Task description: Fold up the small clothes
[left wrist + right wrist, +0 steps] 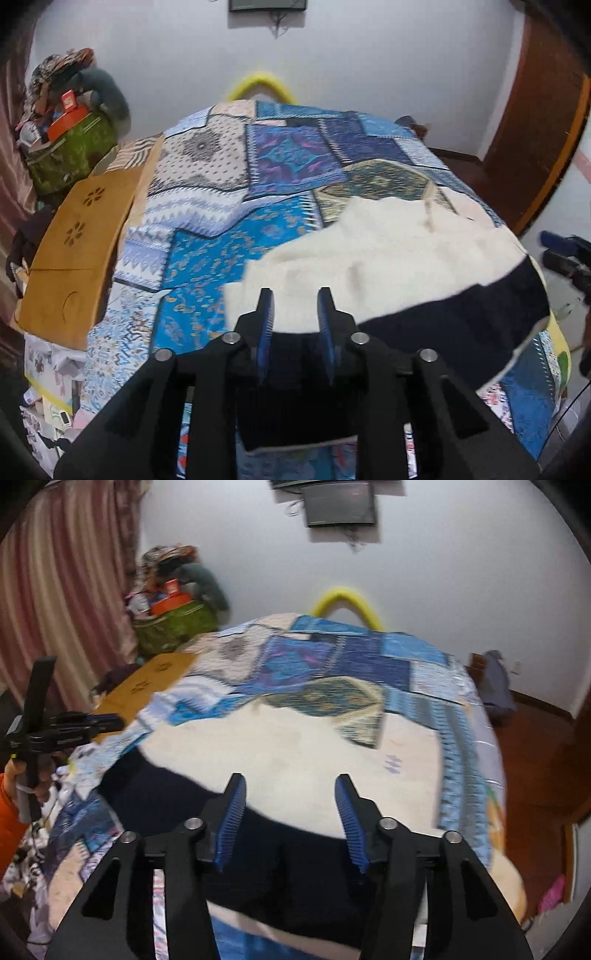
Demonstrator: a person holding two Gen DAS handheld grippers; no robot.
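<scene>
Both claws, left claw [295,291] and right claw [290,777], stood parted and empty above the cream-and-navy garment [388,251] on the bed [221,206]; the loose fold might spring open unpressed.

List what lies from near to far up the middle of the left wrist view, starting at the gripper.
left gripper, jaws apart with nothing pinched → dark band of the garment → its cream part → patchwork bedspread → yellow curved thing at the far edge → white wall → dark screen.
</scene>
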